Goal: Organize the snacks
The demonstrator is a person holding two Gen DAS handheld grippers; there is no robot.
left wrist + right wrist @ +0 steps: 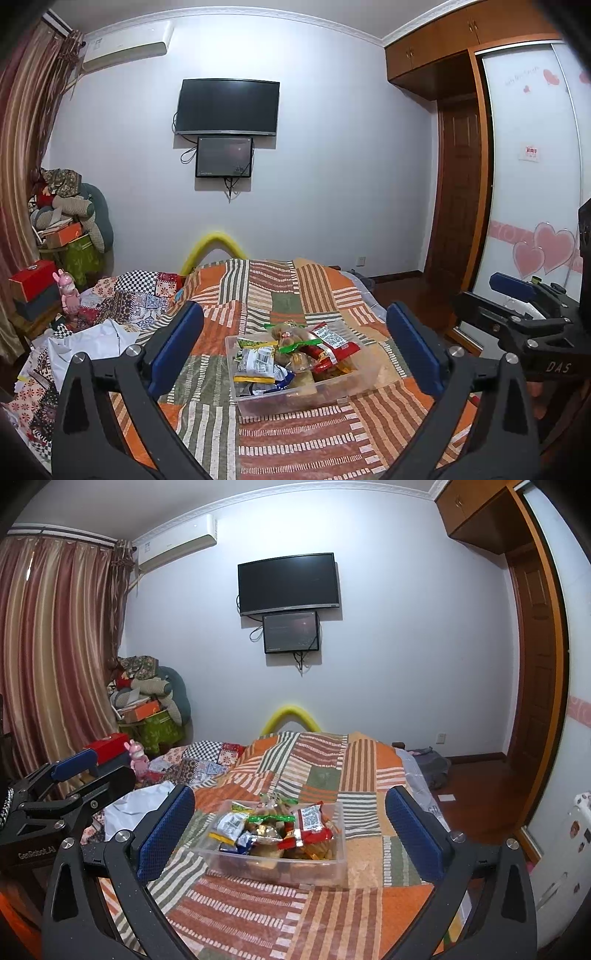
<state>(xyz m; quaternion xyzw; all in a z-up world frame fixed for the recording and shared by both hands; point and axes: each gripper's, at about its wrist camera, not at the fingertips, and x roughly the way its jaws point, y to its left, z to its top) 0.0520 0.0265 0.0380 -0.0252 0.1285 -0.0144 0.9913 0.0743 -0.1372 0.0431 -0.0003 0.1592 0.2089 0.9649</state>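
Snack packets (295, 350) piled in bin (354, 387), bin on bedspread (295, 443) mid-bed. Two screens (227, 107) on wall behind, clutter pile (66, 221) back left, wardrobe (532, 166) right.

Setting: bedroom in a home. Bed covered by orange, green and white striped patchwork quilt (280, 295). Black flat-screen television (227, 106) mounted on pale wall, white air-conditioning unit (125, 48) near ceiling. Striped reddish-brown curtains (55, 638) at left. Brown wooden wardrobe with heart-printed sliding door (532, 166) at right. Heap of cushions and boxes (147, 698) in corner.
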